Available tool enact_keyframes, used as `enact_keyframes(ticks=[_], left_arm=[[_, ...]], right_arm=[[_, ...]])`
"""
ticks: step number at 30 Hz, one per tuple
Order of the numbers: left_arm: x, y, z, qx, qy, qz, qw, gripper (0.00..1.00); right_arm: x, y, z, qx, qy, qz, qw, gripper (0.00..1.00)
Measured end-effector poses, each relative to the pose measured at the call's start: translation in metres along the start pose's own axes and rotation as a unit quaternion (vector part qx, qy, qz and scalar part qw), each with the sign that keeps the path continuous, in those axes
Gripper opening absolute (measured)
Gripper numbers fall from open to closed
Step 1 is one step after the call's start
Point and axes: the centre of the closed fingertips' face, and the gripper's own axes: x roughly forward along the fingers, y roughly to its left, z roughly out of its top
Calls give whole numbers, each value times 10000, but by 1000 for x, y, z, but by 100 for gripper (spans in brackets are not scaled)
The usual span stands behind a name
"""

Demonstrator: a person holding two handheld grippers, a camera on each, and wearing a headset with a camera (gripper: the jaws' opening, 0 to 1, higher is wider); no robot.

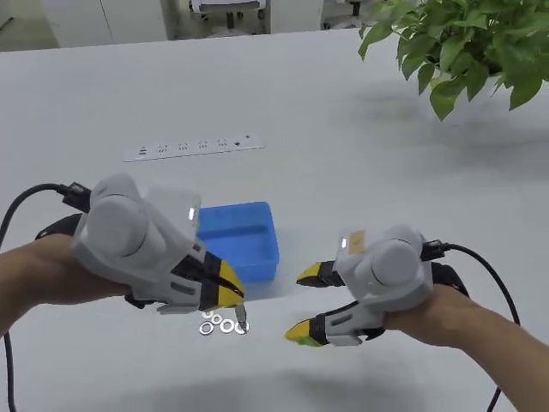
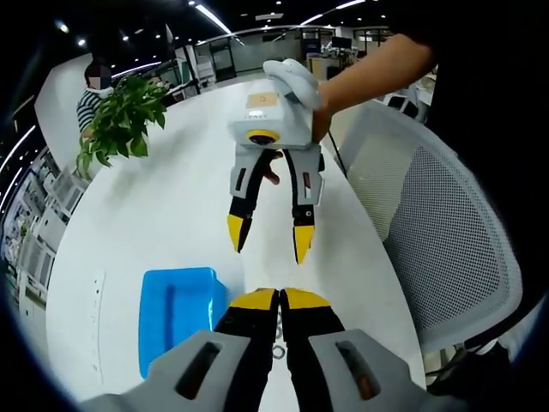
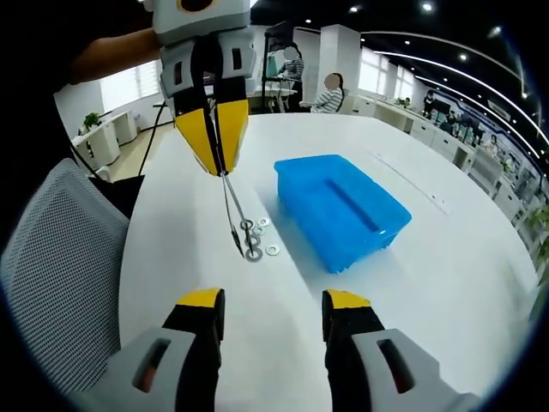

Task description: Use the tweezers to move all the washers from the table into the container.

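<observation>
Washers: lying clustered on the table just beside the blue container; likely light, thin and slippery, so pinching one across its rim.
Tweezers: tips pointing down into the cluster.
Left gripper: jaws squeezing the tweezers.
Right gripper: jaws hanging apart, empty.

1. White surface runs broad and bare toward the far end of the room.
2. Power strip lies flat on it, far left.
3. Leafy green plant leans in, far right.
4. Grey mesh chair stands just beside the surface's edge.
</observation>
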Motion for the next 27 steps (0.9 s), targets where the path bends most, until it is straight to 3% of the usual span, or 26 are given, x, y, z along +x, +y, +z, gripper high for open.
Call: enact_keyframes(ticks=[8, 17, 27], left_arm=[[3, -1, -5, 26, 114, -59, 9999, 6], [3, 1, -5, -81, 72, -47, 9999, 6], [4, 9, -8, -565, 88, 87, 9983, 6]], right_arm=[[-1, 0, -6, 29, 40, 2, 10000, 48], [1, 5, -7, 20, 27, 70, 10000, 48], [10, 11, 9, -166, -168, 282, 9993, 42]])
